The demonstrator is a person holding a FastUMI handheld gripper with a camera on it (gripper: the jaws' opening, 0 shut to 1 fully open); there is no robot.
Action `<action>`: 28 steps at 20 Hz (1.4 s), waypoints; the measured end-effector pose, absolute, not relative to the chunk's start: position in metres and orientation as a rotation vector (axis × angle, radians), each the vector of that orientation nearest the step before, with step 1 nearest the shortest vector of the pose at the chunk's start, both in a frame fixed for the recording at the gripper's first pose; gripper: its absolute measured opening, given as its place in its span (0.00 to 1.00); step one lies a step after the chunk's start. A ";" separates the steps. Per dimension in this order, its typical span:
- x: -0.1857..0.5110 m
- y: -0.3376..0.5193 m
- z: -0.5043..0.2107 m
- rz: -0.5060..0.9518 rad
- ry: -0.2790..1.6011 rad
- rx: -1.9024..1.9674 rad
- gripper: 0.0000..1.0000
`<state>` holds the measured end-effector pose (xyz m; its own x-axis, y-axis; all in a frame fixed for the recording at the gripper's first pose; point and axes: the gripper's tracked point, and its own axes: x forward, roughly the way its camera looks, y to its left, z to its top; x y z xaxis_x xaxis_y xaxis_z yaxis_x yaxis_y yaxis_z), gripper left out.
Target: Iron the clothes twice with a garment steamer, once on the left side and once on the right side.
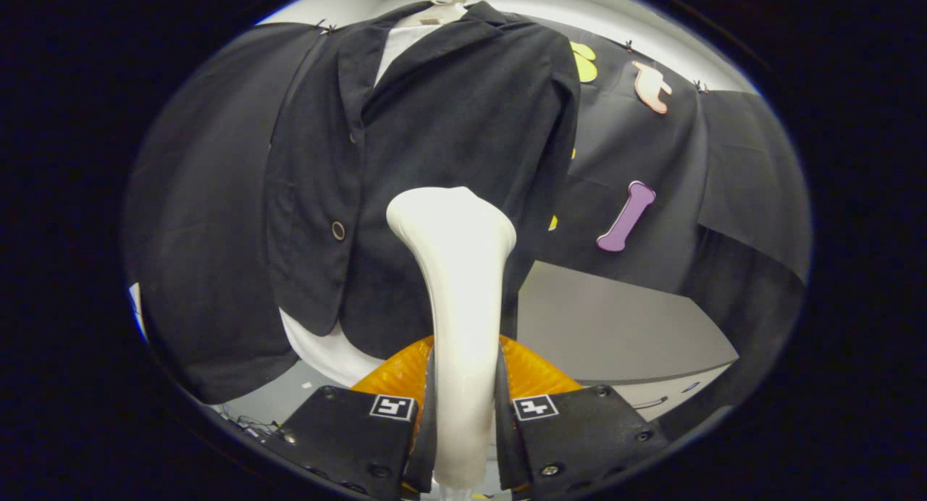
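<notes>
The gripper (463,407) is clenched on the white handle of the steamer (456,298), with one finger pressing on each side of it. The steamer rises straight ahead from between the fingers toward twelve o'clock and widens into a rounded head, whose back faces the camera (its steam face cannot be seen from here). The head stands in front of the lower middle of the black jacket (434,161); whether it touches the cloth cannot be told.

The jacket hangs on a pale hanger (443,10) at twelve o'clock, beyond the steamer. Its front panels overlap, and a round button (338,230) sits on the panel at about ten o'clock from the steamer head. A white shirt (326,352) shows at the collar and again below the jacket's hem, at about nine o'clock from the fingers.

An orange ribbed piece (532,374) sits just behind the fingers, on both sides of the handle. At about three o'clock from the steamer is a grey table (615,327), with the black cloth wall (652,153) behind it.
</notes>
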<state>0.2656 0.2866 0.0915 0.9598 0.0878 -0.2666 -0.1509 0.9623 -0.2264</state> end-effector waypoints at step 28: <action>0.273 0.288 -0.029 0.203 0.470 -0.242 0.36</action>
